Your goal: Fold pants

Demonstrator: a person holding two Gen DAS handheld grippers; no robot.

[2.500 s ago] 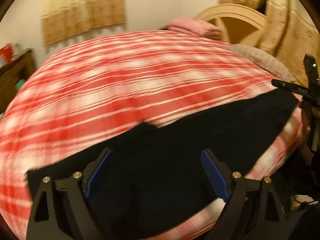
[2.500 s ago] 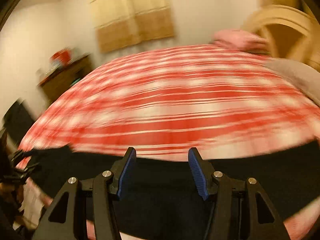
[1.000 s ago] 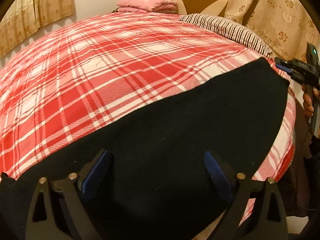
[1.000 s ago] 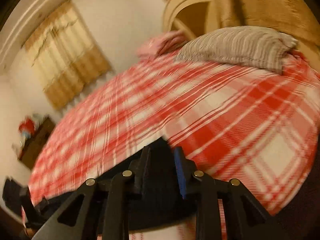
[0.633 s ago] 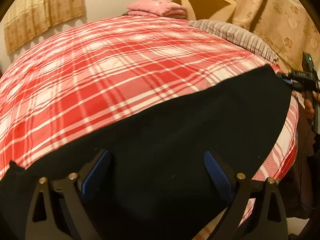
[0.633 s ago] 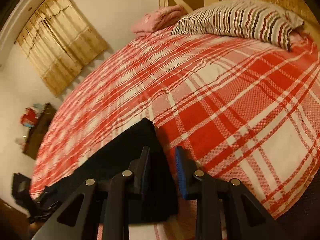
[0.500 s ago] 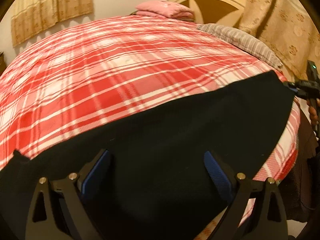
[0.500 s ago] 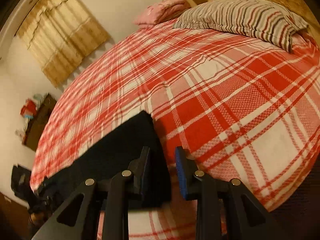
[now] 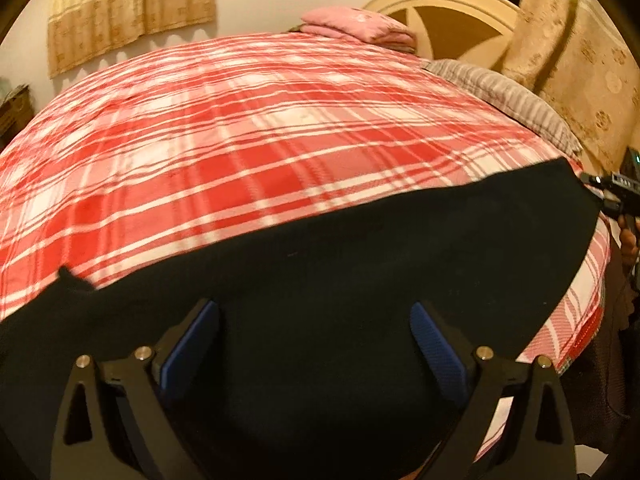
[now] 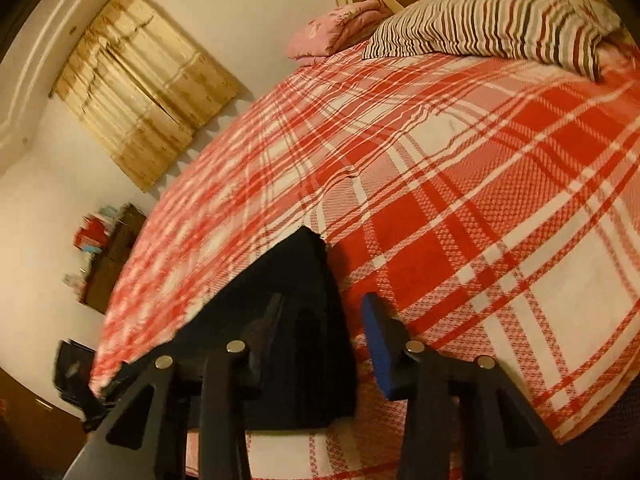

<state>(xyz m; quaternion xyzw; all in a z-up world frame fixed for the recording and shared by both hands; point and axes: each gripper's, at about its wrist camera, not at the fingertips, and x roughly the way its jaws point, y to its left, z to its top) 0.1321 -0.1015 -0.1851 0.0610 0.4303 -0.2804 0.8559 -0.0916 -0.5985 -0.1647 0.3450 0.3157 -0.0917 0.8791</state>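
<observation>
Beyond the black pants [image 9: 340, 288], the red plaid bedspread [image 9: 248, 128] lies broad and bare all the way toward the headboard [image 9: 448, 12], giving free passage across the middle of the bed. Toward the headboard a striped pillow [image 10: 500, 20] and a folded pink cloth [image 10: 340, 28] block the way. To the pillow's side, a patterned curtain [image 9: 592, 80] hangs close along the bed's edge. At the far side from the pillow, a dark cabinet [image 10: 116, 256] stands against the wall.
</observation>
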